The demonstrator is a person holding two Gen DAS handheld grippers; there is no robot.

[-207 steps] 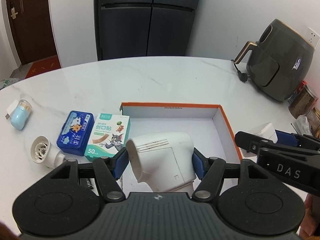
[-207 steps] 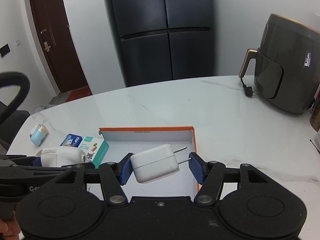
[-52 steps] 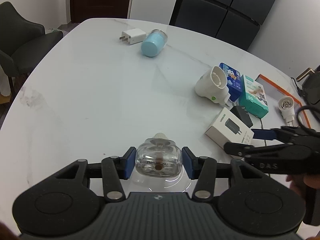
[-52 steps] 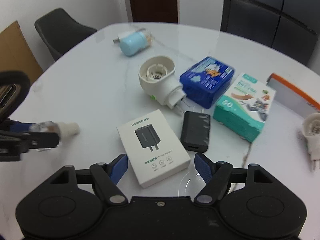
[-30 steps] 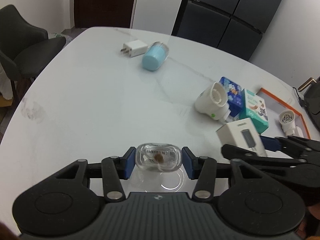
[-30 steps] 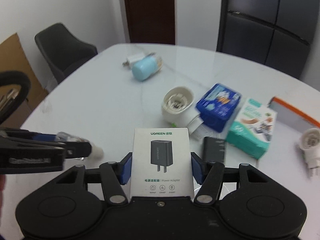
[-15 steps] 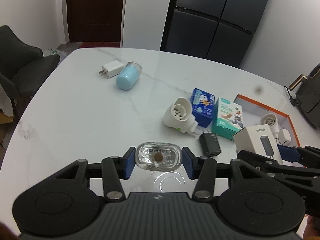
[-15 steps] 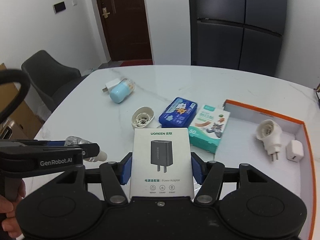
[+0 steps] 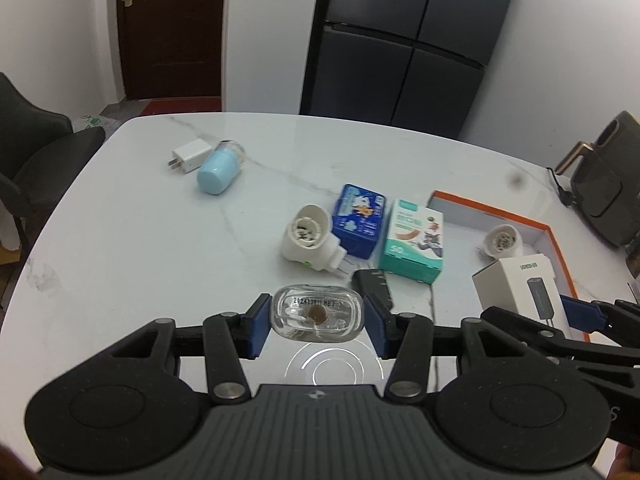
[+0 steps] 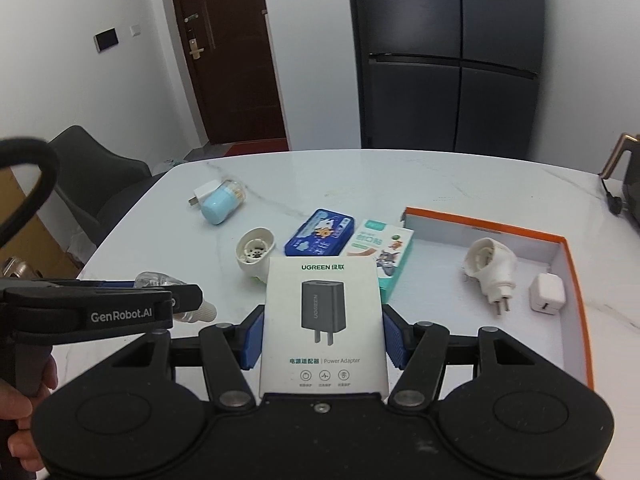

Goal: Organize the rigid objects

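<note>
My left gripper [image 9: 317, 320] is shut on a clear glass refill bottle [image 9: 318, 314], held above the white table; the bottle also shows in the right wrist view [image 10: 160, 282]. My right gripper [image 10: 323, 338] is shut on a white UGREEN adapter box [image 10: 323, 320], which also shows in the left wrist view [image 9: 524, 290]. The orange-rimmed box [image 10: 572, 272] at the right holds a white plug-in device [image 10: 490, 268] and a small white charger [image 10: 547, 294]. On the table lie a white plug-in device [image 9: 310, 240], a blue case [image 9: 358, 220], a green bandage box [image 9: 414, 246] and a black charger [image 9: 374, 286].
A light blue toothpick jar [image 9: 220, 170] and a white charger [image 9: 188, 160] lie at the table's far left. A dark air fryer [image 9: 604, 192] stands at the far right. A grey chair [image 9: 28, 152] is beside the table's left edge. A dark fridge [image 10: 444, 56] is behind.
Both grippers have risen and tilted up with their loads. The orange-rimmed box and the fridge have come further into view. Nothing was let go.
</note>
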